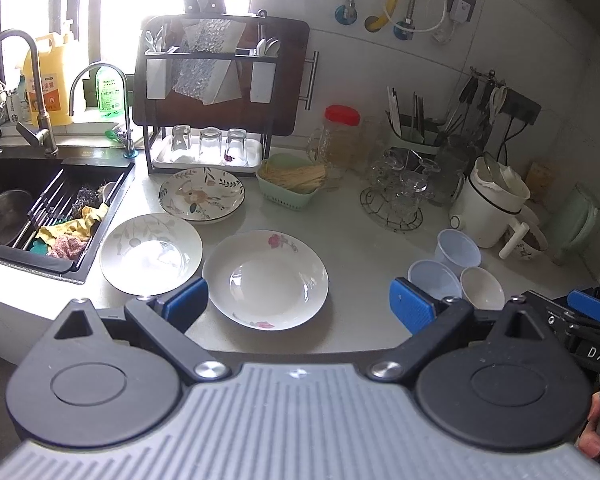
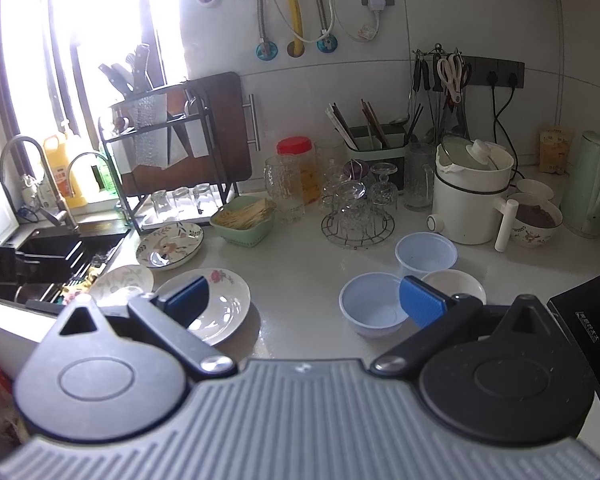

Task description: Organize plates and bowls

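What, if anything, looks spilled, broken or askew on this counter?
Nothing looks spilled or broken. The three patterned plates, pink-flower plate, leaf-print plate and dark-rimmed floral plate, lie flat but spread out unstacked, and the two pale blue plastic bowls and white bowl sit loose, upright.

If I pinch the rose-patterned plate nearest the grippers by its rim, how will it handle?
The rose plate looks like glazed ceramic, so probably stiff but slippery between the pads and breakable if dropped. Its wide, shallow rim lies low on the counter, so getting a finger under may be awkward. Held by one edge, it will likely tilt downward.
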A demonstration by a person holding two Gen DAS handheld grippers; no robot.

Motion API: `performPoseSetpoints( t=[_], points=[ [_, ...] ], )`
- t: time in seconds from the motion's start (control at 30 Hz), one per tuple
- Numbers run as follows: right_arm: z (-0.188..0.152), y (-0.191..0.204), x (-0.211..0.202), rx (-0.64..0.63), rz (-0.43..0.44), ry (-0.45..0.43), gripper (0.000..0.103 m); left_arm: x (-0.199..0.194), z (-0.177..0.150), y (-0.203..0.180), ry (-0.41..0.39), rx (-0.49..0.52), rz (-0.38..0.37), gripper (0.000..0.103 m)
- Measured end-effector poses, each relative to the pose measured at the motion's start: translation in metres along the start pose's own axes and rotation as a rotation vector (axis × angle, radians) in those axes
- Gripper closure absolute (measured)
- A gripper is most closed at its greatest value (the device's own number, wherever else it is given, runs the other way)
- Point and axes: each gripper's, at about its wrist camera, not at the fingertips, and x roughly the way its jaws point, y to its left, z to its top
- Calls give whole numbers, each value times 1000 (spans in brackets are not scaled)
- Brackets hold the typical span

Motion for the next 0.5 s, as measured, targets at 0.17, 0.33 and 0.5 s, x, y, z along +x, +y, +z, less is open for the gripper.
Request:
performPoseSetpoints(
  t=[0.17, 0.33, 0.5],
  points=[
    [-2, 1, -1, -2, 6, 3, 0, -2, 0, 0, 5, -4, -2, 4],
    [-4, 2, 1, 10, 16, 11, 0, -3, 3, 3, -6, -10, 11, 4],
    [-4, 4, 0, 9, 23, 9, 0, -7, 3, 8, -17, -17, 27, 4]
  ],
)
